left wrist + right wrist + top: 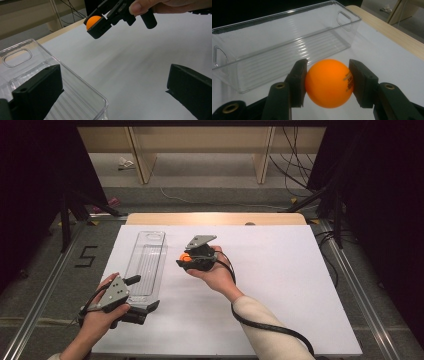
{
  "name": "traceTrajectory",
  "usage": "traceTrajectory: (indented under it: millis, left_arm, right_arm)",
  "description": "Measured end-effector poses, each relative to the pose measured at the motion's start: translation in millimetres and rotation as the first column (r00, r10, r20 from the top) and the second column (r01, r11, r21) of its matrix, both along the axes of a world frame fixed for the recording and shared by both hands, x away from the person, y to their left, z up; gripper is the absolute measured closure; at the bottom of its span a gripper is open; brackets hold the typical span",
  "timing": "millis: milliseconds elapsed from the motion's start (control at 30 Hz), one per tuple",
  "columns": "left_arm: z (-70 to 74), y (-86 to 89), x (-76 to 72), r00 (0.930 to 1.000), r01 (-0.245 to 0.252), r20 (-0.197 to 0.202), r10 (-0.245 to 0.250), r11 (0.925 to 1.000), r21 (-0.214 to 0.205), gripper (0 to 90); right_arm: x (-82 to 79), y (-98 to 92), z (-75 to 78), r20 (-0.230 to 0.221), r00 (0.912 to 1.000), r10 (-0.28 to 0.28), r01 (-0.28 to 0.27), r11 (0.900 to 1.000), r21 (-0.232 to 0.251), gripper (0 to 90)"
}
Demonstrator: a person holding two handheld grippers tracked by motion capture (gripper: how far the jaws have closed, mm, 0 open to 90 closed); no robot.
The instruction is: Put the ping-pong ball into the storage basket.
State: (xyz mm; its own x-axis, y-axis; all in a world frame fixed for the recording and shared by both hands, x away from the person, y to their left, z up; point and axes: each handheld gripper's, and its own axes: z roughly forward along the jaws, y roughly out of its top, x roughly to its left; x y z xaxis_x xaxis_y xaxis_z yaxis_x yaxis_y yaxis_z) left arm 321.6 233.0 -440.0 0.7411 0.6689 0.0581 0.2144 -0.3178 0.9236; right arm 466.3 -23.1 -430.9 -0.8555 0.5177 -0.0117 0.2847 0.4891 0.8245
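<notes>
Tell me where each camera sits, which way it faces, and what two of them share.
High view: above the person's side, facing forward and down on the table; both forearms enter from below, left tool by the clear bin, right tool with the orange ball.
Left gripper view: on the left tool, facing across the table; its open jaws straddle the bin's corner.
Right gripper view: on the right tool, facing the bin; its jaws clamp the ball.
Shared: both gripper views show the ball and bin.
</notes>
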Motion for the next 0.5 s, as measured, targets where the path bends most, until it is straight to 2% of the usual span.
traceTrajectory:
  millis: [500]
  left_arm:
    - [-0.1, -0.1, 0.0, 1.0, 0.001, 0.001, -0.001, 1.0, 0.0, 0.0]
  right_arm:
    - [3.7, 10.4, 0.3, 0.0, 1.0, 0.007, -0.007, 1.0, 0.005, 51.5]
